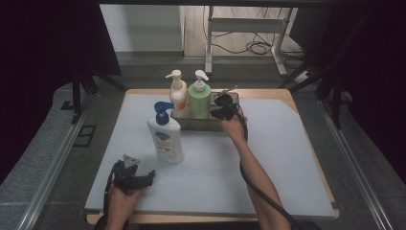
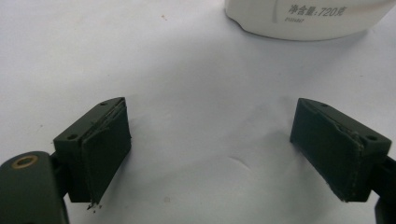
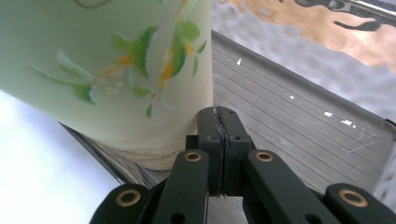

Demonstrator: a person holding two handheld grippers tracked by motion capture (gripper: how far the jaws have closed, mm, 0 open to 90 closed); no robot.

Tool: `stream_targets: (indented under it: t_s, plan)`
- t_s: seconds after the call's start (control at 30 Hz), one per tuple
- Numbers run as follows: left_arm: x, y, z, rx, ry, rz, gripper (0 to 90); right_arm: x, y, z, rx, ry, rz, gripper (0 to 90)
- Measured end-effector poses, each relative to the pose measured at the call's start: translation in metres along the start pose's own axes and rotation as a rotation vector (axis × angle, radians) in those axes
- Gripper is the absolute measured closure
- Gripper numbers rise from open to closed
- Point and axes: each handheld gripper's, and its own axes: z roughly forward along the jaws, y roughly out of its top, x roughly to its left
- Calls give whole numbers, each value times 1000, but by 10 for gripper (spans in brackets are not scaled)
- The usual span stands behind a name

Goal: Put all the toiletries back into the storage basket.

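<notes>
Right gripper [image 3: 219, 116], jaws pressed together, empty, inside the tray [image 3: 299, 116] beside the green bottle [image 3: 107, 65], whose top is cut off. Left gripper [image 2: 210, 154], jaws spread, over the table [image 2: 187, 70].

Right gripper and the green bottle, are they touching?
Cannot tell. In the right gripper view the shut right gripper sits right beside the green bottle in the tray, but no gap or contact shows plainly.

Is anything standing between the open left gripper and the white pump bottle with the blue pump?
Nothing visible does. The left gripper faces bare mat, with the white bottle standing just beyond its open jaws, slightly off to one side.
</notes>
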Motion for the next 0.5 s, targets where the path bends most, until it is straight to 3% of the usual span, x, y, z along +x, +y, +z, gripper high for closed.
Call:
stream_targets:
  t_s: [0.2,0.5]
  plan:
    - [0,0,0,0,0,0,116,7,2,4,0,0,-20,893]
    - [0,0,0,1,0,0,117,9,4,3,3,-5,-13,898]
